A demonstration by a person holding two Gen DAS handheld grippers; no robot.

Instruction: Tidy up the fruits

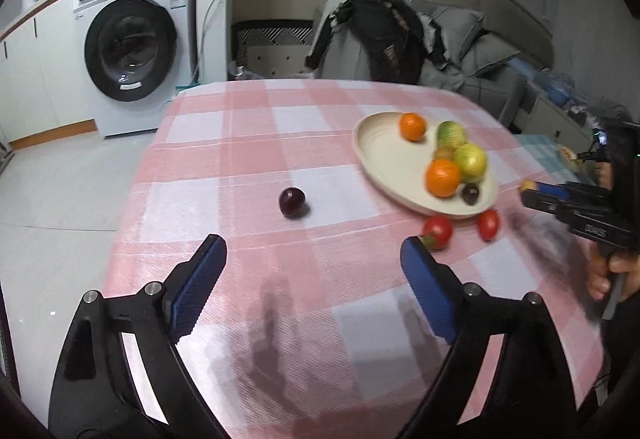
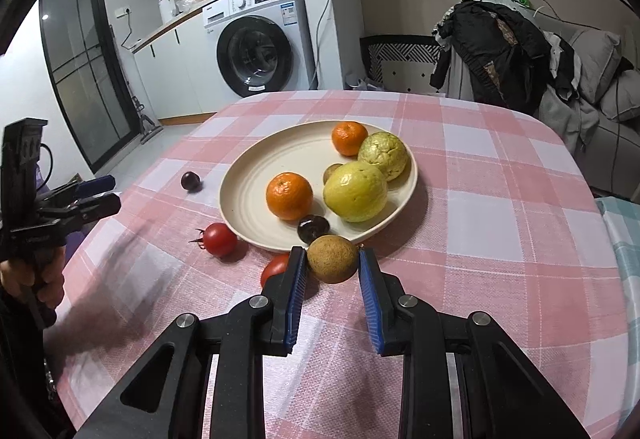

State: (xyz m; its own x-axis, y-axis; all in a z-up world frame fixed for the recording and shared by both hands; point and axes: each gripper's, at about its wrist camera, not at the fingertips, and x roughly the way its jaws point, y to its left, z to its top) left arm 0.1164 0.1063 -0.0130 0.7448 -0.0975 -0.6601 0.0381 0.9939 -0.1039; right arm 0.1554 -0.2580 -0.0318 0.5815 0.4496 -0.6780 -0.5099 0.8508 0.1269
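My right gripper [image 2: 332,253] is shut on a brown round fruit [image 2: 332,261], held just off the near rim of the cream plate [image 2: 248,199]. The plate holds two oranges [image 2: 289,195], two yellow-green fruits [image 2: 355,191], a small brown fruit and a dark plum [image 2: 313,227]. Two red tomatoes [image 2: 218,239] lie on the cloth beside the plate. My left gripper [image 1: 313,241] is open and empty above the checked cloth. A dark plum [image 1: 292,202] lies alone a little ahead of it, left of the plate [image 1: 380,147]. The tomatoes [image 1: 438,231] sit by its right finger.
The table has a pink and white checked cloth [image 1: 248,143], with its left edge dropping to a tiled floor. A washing machine [image 1: 132,47] stands beyond on the left. A chair piled with dark clothes [image 1: 384,35] stands behind the far edge, next to a grey sofa.
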